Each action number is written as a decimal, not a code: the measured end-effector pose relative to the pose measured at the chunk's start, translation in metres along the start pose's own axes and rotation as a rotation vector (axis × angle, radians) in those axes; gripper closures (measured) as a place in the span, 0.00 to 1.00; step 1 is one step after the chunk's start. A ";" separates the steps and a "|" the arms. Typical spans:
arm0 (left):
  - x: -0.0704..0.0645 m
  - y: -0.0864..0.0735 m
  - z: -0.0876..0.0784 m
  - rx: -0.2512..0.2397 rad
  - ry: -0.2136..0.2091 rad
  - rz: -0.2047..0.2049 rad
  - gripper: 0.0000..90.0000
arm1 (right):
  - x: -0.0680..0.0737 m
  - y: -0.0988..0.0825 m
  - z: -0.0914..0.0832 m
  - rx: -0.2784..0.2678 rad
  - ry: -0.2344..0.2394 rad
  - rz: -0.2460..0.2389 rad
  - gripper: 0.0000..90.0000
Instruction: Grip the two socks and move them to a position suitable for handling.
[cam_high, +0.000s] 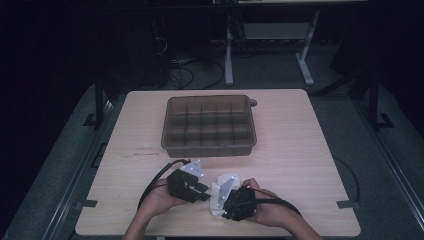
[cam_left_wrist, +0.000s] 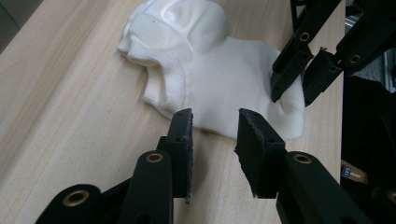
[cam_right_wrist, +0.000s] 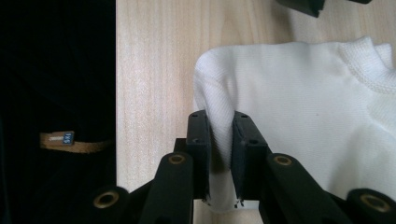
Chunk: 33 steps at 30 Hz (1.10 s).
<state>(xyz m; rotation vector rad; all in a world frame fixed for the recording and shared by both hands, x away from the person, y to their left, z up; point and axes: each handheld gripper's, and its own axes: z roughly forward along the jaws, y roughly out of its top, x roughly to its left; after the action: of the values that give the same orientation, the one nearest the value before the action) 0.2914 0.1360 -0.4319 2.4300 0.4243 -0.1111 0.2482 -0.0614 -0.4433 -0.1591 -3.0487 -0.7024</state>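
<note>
White sock (cam_left_wrist: 219, 70) lying crumpled on the pale wooden worktop (cam_high: 300, 150) near its front edge, ribbed cuff bunched at the far end in the left gripper view. Pinched at one folded edge by the right gripper (cam_right_wrist: 219, 154), fingers (cam_right_wrist: 198, 140) clenched on a ridge of the knit fabric, cloth squeezed up between them. Right gripper also seen in the left gripper view (cam_left_wrist: 299, 77), biting the sock's near corner. Left gripper (cam_left_wrist: 215, 149) just beside the sock's edge, fingers (cam_left_wrist: 182, 140) released and spread apart, nothing between them, low over the wood. Both hands close together in the high view, left hand (cam_high: 160, 200) and right hand (cam_high: 272, 210). Farther back, mid-worktop, a brown divided bin (cam_high: 208, 126) with rows of compartments, well apart from the sock.
</note>
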 end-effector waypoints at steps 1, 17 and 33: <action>0.000 0.000 0.000 0.000 -0.002 0.001 0.74 | -0.002 0.000 0.000 -0.003 0.011 0.006 0.88; -0.005 0.019 0.022 0.028 -0.051 0.046 0.97 | -0.003 0.007 -0.012 -0.020 0.048 0.016 0.89; -0.005 0.018 0.043 0.040 -0.102 0.036 0.98 | -0.001 0.005 -0.034 -0.091 0.064 0.032 0.89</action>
<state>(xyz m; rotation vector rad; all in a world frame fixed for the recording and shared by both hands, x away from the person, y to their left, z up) 0.2934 0.0948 -0.4539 2.4576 0.3351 -0.2289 0.2488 -0.0724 -0.4106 -0.1817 -2.9485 -0.8271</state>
